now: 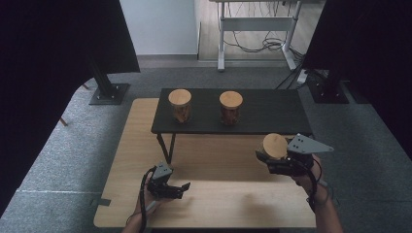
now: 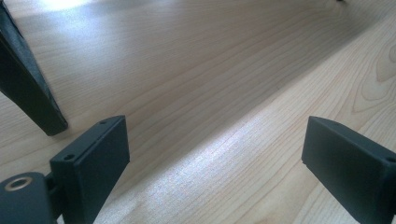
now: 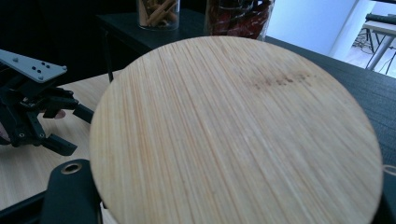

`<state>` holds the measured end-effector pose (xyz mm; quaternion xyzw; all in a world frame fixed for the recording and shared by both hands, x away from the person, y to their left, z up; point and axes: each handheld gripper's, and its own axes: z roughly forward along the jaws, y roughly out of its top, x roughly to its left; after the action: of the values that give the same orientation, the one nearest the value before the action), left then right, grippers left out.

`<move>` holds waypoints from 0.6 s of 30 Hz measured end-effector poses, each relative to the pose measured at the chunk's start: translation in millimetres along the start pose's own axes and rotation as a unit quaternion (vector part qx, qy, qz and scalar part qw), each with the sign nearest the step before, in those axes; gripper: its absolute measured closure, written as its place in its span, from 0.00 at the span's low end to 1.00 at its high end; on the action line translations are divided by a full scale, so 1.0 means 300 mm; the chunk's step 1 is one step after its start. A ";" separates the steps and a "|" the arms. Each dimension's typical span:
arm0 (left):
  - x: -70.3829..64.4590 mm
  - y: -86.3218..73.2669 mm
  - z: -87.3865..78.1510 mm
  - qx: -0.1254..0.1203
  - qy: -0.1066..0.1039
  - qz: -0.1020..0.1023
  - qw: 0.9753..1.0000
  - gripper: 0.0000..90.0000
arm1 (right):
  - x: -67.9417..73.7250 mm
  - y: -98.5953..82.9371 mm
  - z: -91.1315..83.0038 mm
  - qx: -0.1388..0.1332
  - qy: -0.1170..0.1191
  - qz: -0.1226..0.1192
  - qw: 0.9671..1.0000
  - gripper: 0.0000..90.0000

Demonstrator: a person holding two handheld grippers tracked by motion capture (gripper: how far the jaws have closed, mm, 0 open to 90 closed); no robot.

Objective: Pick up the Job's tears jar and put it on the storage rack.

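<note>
Left hand-held gripper low over the pale wood-grain tabletop, jaws wide apart, nothing between them. Right hand-held gripper clamped on a jar with a round, flat bamboo lid, held above the tabletop's right side, just in front of the black shelf. On that matte shelf stand two more glass jars with round wooden lids, well apart.

Three wood-lidded jars, two on the black shelf, two tongs, one wooden table
</note>
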<state>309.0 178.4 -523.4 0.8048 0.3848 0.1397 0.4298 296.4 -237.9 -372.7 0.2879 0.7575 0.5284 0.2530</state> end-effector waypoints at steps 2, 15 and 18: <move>0.000 0.000 0.000 0.000 0.000 0.000 1.000 0.08 | -0.002 0.009 0.000 -0.001 0.001 0.000 1.000 0.27; 0.003 -0.001 -0.002 0.001 0.001 0.001 1.000 0.08 | -0.027 0.049 0.014 0.000 0.001 -0.002 1.000 0.27; 0.004 -0.001 -0.003 0.000 0.001 0.001 1.000 0.08 | -0.034 0.054 0.016 0.001 -0.002 -0.001 1.000 0.27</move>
<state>309.2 180.0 -523.1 0.8050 0.3849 0.1410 0.4289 309.8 -237.4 -358.1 0.2886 0.7579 0.5270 0.2542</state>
